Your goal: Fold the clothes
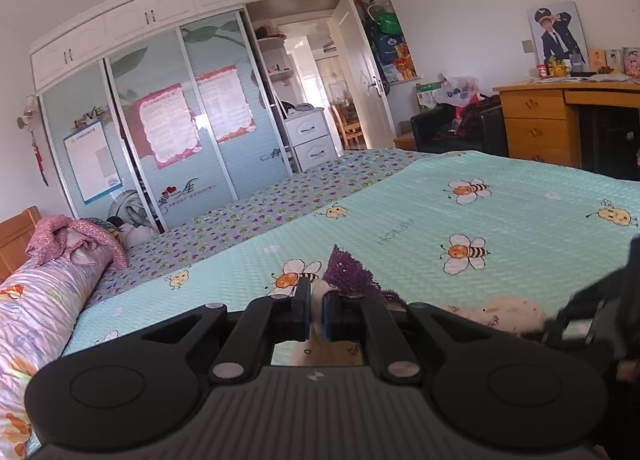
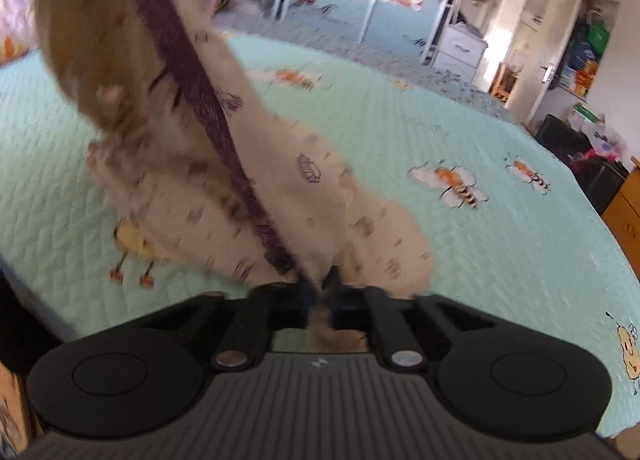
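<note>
My left fingers point(image 1: 316, 302) are pinched tight on the edge of a little cream shirt point(image 1: 500, 310) with a purple trim point(image 1: 348, 270). The trim pokes up just past my fingertips, and the rest of the shirt lies low to the right on the green bee blanket point(image 1: 500, 211). My right fingers point(image 2: 322, 288) are pinched on the same shirt point(image 2: 280, 179) too. Here it hangs up in front of them, lifted off the blanket point(image 2: 440, 107). The purple trim point(image 2: 208, 99) runs from my fingertips up toward the top left. The cloth looks blurry, so I cannot read its small prints well. The shirt starts right between my fingers and spreads away from them, above the bed. At the far right of the left view I can see a dark shape point(image 1: 592, 316), but it is too blurry to tell what it is.
</note>
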{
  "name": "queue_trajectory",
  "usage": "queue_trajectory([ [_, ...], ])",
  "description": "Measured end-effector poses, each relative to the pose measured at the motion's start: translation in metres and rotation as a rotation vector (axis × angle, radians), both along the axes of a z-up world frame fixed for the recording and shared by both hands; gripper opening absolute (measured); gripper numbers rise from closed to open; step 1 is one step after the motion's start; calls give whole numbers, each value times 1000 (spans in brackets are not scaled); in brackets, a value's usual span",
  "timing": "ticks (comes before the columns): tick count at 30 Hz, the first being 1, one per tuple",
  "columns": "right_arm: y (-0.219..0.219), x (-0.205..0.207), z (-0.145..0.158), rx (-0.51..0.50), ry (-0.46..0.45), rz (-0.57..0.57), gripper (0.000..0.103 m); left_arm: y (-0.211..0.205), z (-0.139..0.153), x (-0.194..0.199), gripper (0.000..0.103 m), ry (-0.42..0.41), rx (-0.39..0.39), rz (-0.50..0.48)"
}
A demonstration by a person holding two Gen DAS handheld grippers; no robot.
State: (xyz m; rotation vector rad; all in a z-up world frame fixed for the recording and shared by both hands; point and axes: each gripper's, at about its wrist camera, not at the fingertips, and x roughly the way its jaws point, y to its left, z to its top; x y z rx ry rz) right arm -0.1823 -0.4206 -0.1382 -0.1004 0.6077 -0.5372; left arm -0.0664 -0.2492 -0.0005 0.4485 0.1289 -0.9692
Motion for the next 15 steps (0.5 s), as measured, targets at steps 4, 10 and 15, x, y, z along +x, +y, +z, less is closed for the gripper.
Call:
queue_trajectory([
  [4, -8, -15, 43, -13, -138, -23, 4, 5, 15, 3, 5, 12, -44, 9],
  [10, -20, -38, 110, -39, -344, -57, 4, 11, 53, 0, 5, -18, -147, 33],
  [15, -27, -53, 182, -110, -501, -57, 4, 16, 94, -4, 5, -69, -225, 43],
])
